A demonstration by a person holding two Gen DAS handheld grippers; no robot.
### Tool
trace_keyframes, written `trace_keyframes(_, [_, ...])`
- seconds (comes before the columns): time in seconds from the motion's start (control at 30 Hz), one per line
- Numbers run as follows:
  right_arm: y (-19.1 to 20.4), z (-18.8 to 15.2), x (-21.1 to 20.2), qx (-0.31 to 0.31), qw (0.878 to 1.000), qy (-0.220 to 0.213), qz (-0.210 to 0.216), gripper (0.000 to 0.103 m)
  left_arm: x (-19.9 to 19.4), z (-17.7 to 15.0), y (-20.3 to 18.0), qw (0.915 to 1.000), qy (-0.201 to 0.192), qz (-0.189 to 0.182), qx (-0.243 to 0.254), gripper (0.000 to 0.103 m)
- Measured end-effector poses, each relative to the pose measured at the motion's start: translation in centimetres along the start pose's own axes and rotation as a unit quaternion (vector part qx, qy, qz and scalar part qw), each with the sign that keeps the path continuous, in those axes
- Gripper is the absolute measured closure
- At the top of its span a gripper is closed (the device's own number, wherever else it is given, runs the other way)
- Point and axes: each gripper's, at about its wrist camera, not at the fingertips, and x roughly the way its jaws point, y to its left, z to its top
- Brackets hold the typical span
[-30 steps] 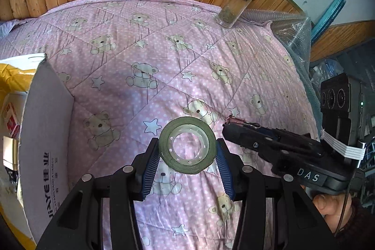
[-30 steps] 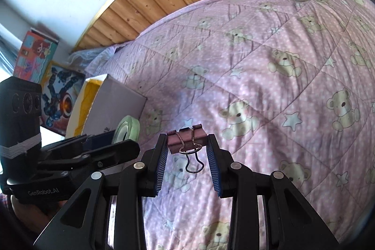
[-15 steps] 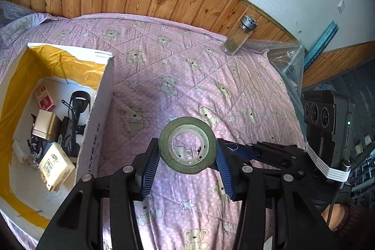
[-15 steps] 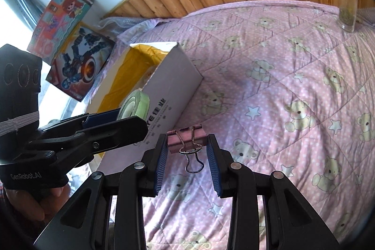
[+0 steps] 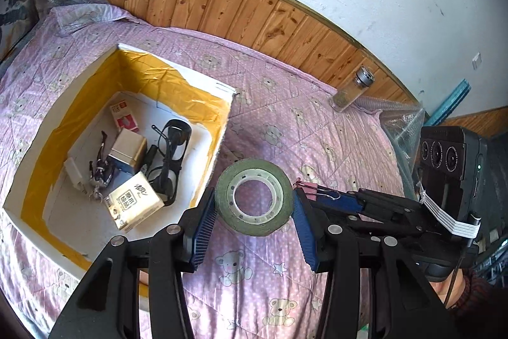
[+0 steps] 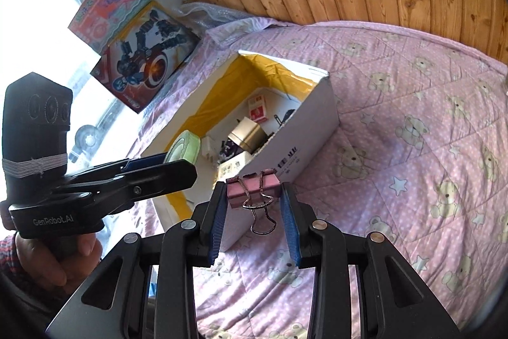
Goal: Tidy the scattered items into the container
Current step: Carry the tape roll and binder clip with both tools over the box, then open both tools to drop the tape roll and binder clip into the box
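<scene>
Holding the tape roll pinched between my left gripper jaws beside the box; my right gripper jaws clamp the binder clip above the bed.

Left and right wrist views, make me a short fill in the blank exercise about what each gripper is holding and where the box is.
1. The left gripper is shut on a roll of ____.
2. The right gripper is shut on a pink binder ____.
3. The white box is lined inside with ____ tape.
4. The glass jar stands on the quilt near the ____ wall panelling.

Missing words: tape; clip; yellow; wooden
</scene>
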Motion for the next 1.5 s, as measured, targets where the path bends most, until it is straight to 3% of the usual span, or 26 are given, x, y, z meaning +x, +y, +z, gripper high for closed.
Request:
trace_keyframes(0.53, [3.7,5.9,3.7,-0.061,0.998,0.012,0.023,0.068,-3.3,0.8,7.4,0.9938,-0.041,0.045,-0.093,0.054])
trace_keyframes(0.77, [4.7,8.6,6.6,-0.084,0.996,0.035,0.008,0.068,-3.5,1.3,9.9,0.9895,-0.045,0.067,-0.120,0.054])
trace_keyframes(1.17, [4.0,13.4,13.6,-0.104,0.989,0.100,-0.034,0.068,-1.8,1.4,13.9,0.9810,-0.011,0.104,-0.163,0.054])
trace_keyframes(1.5, [3.1,16.0,20.0,-0.147,0.976,0.143,-0.069,0.064,0.3,1.2,16.3,0.9723,0.020,0.129,-0.194,0.054])
